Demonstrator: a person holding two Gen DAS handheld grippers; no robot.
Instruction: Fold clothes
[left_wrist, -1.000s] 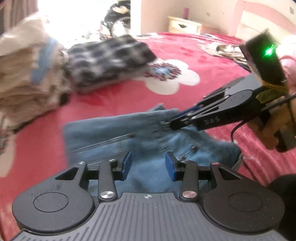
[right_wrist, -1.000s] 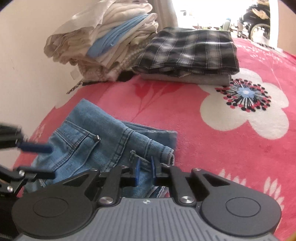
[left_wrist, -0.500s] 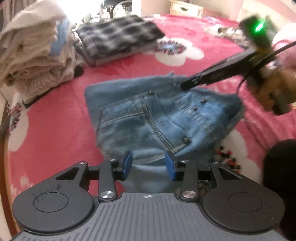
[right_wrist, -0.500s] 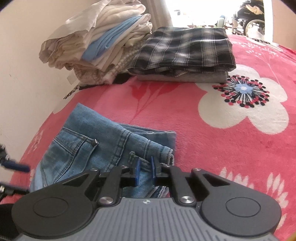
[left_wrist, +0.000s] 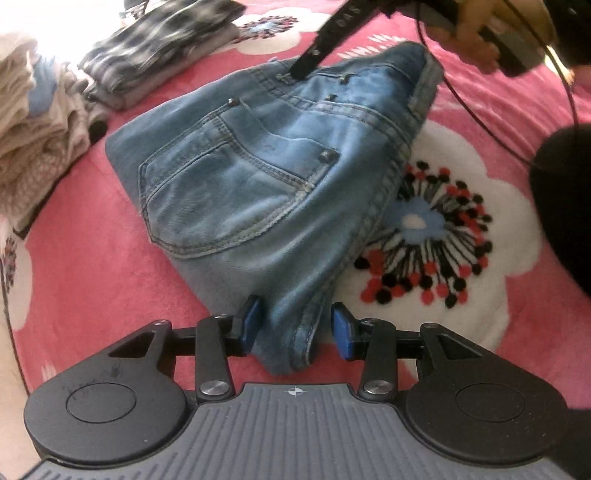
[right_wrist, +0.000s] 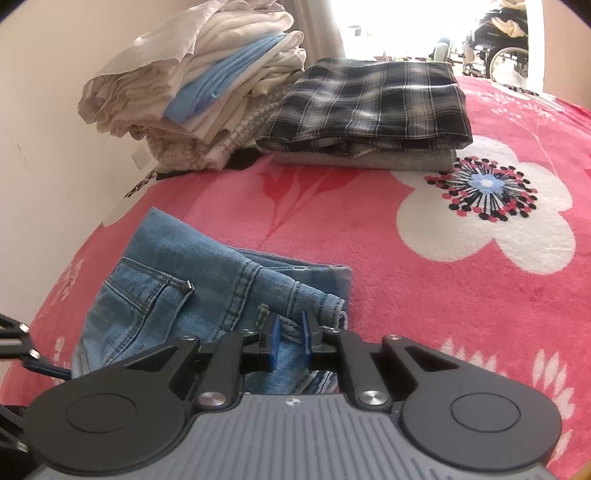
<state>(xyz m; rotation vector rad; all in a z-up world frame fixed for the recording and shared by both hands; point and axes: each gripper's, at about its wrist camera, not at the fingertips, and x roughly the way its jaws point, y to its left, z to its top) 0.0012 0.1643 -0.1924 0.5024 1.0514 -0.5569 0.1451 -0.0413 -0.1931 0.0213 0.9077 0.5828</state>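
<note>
The jeans (left_wrist: 280, 177) are faded blue denim with pale double stitching, a curved back pocket and dull metal rivets, folded into a thick wedge on my fleecy pink blanket (left_wrist: 92, 258) with its white flowers. My left gripper (left_wrist: 295, 326) stands partly open around the narrow folded corner; the left pad touches the cloth, the right pad stands clear. My right gripper (right_wrist: 288, 334) is pinched narrow on the waistband by a belt loop. Beyond lie a folded plaid shirt (right_wrist: 369, 107) and a soft pale stack (right_wrist: 199, 92).
</note>
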